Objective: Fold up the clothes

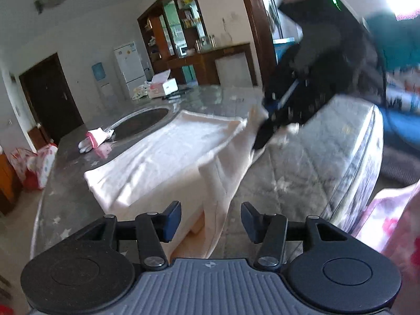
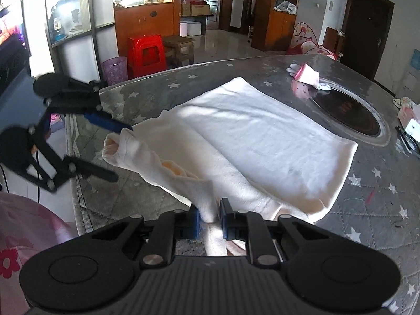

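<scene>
While the cream garment [image 2: 257, 141] lies mostly flat on the star-print surface [image 2: 372, 215], the fold is only partly done. Main body is spread flat and looks doubled over lengthwise; near end is bunched and lifted off the surface.

Right tool [image 2: 210, 216]: fingers pressed together, pinching a strip of the garment at its near edge. Cloth runs up between the blue pads and looks slightly taut. Seen from the left wrist view, the right tool [image 1: 270, 128] is blurred, tip in the fabric.

Left tool [image 1: 211, 219]: fingers spread, gripping nothing. A hanging fold of the garment [image 1: 168, 157] sits between the fingers in that view, but the pads aren't closed on it. In the right wrist view the left tool [image 2: 120, 152] is at the sleeve-like tube end; upper finger is touching or just beside it, can't tell which.

Done, as far as I can judge: garment laid out, first lengthwise fold in place.
Left: sleeve end isn't tucked, loose near edge needs bringing over the body, then at least one crosswise fold and flattening. Call it under halfway.

Other clutter on the surface: pink-and-white glove [image 2: 308, 77] near the round dark inset [image 2: 349, 113], well apart from the garment. Garment's far corner is just beside the inset rim, so watch for drag there.
</scene>
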The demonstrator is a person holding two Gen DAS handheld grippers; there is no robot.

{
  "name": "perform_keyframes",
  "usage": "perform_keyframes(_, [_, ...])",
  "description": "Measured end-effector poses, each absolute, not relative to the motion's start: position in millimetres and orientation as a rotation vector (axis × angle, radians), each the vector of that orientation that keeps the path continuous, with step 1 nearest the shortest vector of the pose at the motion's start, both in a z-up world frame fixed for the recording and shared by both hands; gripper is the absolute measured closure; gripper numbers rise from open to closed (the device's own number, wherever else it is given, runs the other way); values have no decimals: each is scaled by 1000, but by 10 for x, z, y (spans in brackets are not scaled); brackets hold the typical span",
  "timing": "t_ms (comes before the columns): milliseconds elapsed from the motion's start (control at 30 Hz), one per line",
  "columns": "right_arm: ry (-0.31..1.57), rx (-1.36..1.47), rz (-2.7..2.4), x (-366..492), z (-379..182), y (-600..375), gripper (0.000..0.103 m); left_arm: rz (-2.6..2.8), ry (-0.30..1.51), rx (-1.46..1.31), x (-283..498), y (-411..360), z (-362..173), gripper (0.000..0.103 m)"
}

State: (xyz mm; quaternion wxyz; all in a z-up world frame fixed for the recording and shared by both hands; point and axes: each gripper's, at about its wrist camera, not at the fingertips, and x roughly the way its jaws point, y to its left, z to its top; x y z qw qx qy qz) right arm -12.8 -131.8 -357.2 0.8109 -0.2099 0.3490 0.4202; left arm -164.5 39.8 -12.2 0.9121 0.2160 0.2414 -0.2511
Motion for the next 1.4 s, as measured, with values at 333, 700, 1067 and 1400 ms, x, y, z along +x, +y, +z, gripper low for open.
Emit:
perform_keyframes(333, [715, -447, 883, -208, -3581, -1332, 92, -504, 531, 476, -1566, 516, -140, 91])
perform_keyframes(700, [685, -434, 947, -565, -3274, -1550, 92, -600, 526, 375, -1874, 638, 304, 93])
perform_keyframes(1067, [661, -433, 967, -754, -2869, -1611, 93, -597, 500, 338, -1903, 653, 667, 94])
perform_keyframes(1400, [656, -459, 918, 129, -2845, -1354, 93, -542, 566, 321, -979, 793, 632, 94])
